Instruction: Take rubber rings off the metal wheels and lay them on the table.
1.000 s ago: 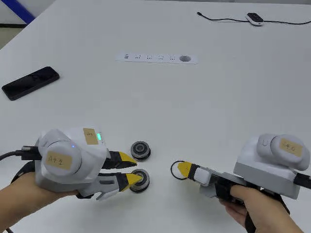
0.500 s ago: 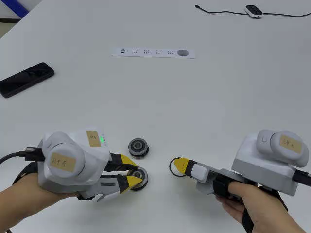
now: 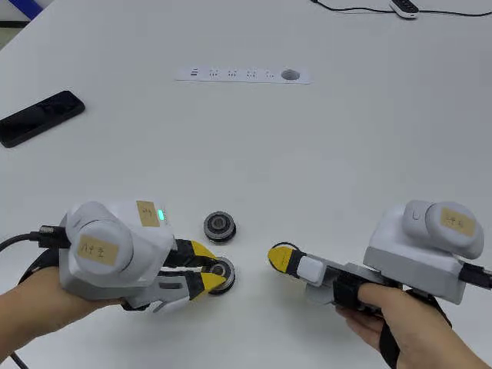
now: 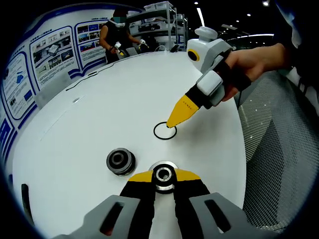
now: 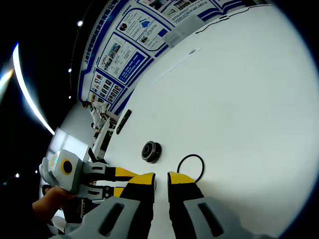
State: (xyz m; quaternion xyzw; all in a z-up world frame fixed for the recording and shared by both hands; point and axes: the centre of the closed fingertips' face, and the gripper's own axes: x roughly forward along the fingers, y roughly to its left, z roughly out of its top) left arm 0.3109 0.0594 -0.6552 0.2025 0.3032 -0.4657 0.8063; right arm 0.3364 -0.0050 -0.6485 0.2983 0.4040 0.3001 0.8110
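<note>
My left gripper (image 3: 204, 270) lies low on the white table (image 3: 323, 154), shut on a small metal wheel (image 4: 163, 174) that sits between its yellow tips. A second wheel (image 3: 219, 226) with a dark rim around it stands free just beyond, also seen as the wheel (image 4: 120, 161) to the left of the jaws. A thin black rubber ring (image 4: 154, 131) lies flat on the table. My right gripper (image 3: 277, 257) is shut, its yellow tip resting at the ring's (image 5: 191, 156) near edge. The ring passes under one finger, not between the two.
A white power strip (image 3: 244, 74) lies across the middle of the table and a black phone (image 3: 40, 117) at the left. A cable with a small device (image 3: 403, 6) runs along the far right edge. A person stands far off beyond the table.
The left gripper's jaws have closed in so the near wheel now sits between the tips. The right gripper stays at the ring. The head camera has tipped slightly.
</note>
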